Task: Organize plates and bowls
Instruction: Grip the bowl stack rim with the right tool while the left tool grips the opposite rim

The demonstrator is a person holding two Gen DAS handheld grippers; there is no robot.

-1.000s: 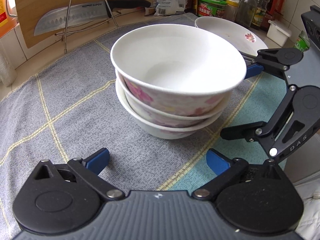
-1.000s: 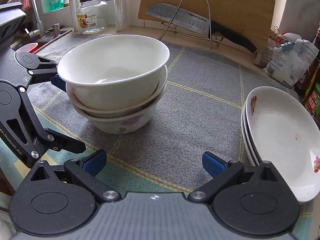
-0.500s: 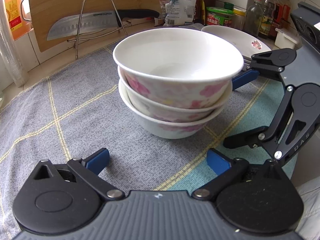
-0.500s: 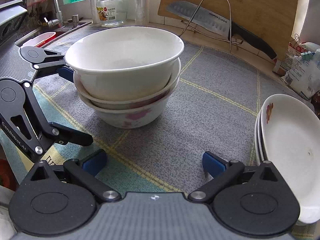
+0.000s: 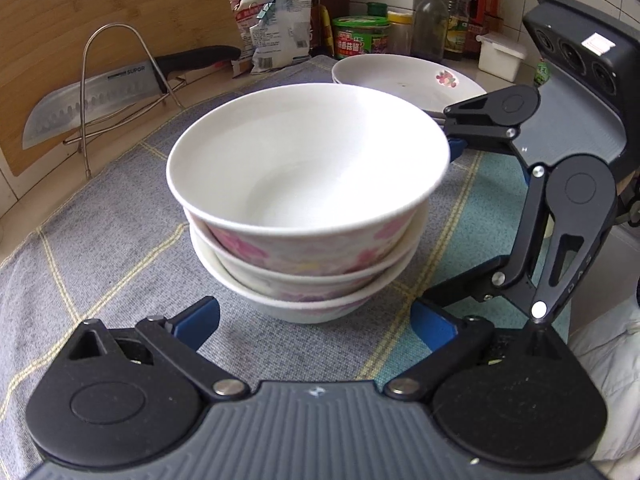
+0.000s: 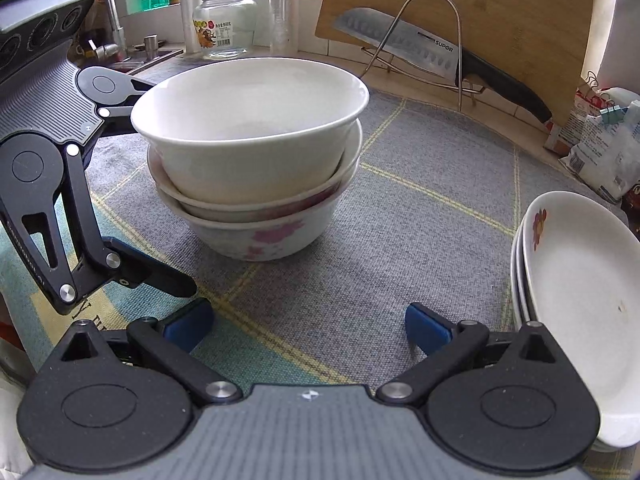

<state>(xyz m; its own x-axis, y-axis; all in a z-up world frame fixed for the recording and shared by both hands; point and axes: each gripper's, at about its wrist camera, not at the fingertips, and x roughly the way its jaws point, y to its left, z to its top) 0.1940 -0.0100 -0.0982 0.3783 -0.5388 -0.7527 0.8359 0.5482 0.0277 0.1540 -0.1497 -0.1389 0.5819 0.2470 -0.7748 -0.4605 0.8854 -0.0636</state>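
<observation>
Three white bowls with pink flowers [image 5: 308, 184] sit nested in one stack on the grey checked mat [image 5: 100, 248]. My left gripper [image 5: 316, 322] is low in front of the stack. Its jaws are closing, its blue pads [image 5: 200, 320] are still wide apart, and they touch nothing. My right gripper [image 6: 306, 322] stands open over bare mat on the stack's other side. Its fingers [image 5: 452, 144] reach beside the top bowl's rim in the left wrist view. A stack of white flowered plates [image 6: 580, 300] lies at the mat's right edge.
A bamboo cutting board [image 6: 500, 20] leans at the back with a cleaver [image 6: 400, 40] on a wire rack. A glass jar [image 6: 224, 20] and a faucet [image 6: 112, 32] are at the far left. Bottles and a green tub [image 5: 360, 36] crowd the far right, beside snack bags [image 6: 600, 148].
The left wrist view has rolled and swung, so the cutting board and knife slid left and the bottles came into view. The bowl stack and the plates have not moved.
</observation>
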